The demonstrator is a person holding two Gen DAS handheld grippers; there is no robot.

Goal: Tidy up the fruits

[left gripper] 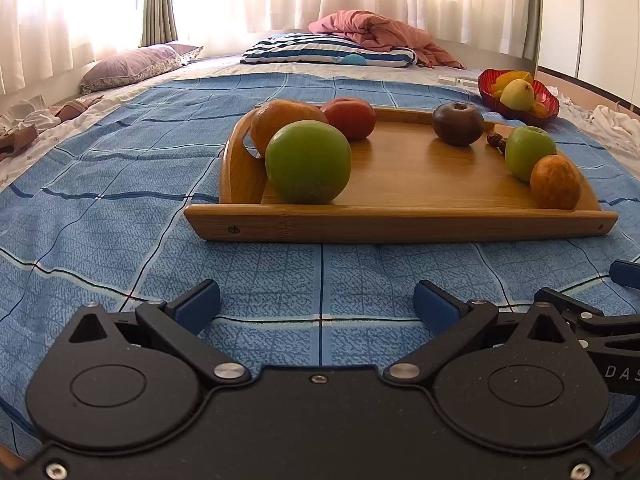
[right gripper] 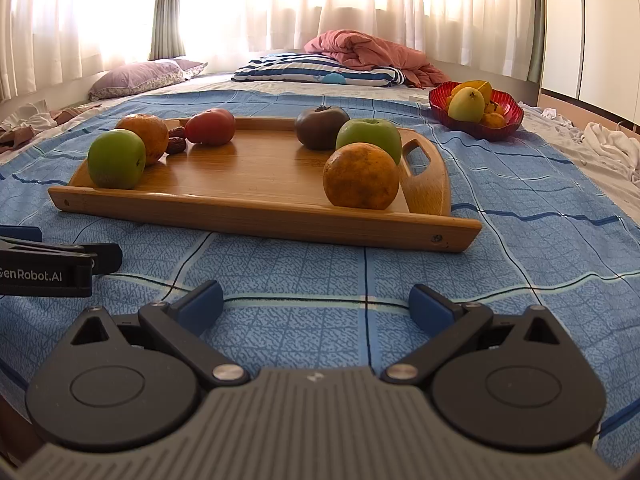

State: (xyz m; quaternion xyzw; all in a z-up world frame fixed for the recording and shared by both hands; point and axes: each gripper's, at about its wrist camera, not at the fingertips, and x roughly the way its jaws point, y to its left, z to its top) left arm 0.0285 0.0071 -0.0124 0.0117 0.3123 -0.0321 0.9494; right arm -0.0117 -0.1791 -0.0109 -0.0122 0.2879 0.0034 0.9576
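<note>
1. Plainly, the fruits sit in two clusters on the wooden tray. At its left end are a green apple, an orange, a red tomato-like fruit and some brown dates. At its right end, by the cut-out handle, are a second orange, a second green apple and a dark fruit. The tray's middle is bare, which reads as sorting by side, though like kinds lie in both clusters.
2. The raised rim likely keeps round fruit from rolling off onto the soft bed.
3. A red bowl stands well apart, beyond the tray's right end, holding a yellow pear-like fruit and smaller yellow pieces.
4. Tray and bowl rest on a blue checked bedspread.
5. The right gripper hangs low before the tray, fingers spread wide and holding nothing. The left gripper is likewise spread and empty, just beside it.
6. Whether the sorting is done or under way cannot be told from this layout.
7. Writing: "enRobot.AI" on the left gripper's side, the first letter cut off; "DAS" on the right gripper's body, cut by the frame edge.
</note>
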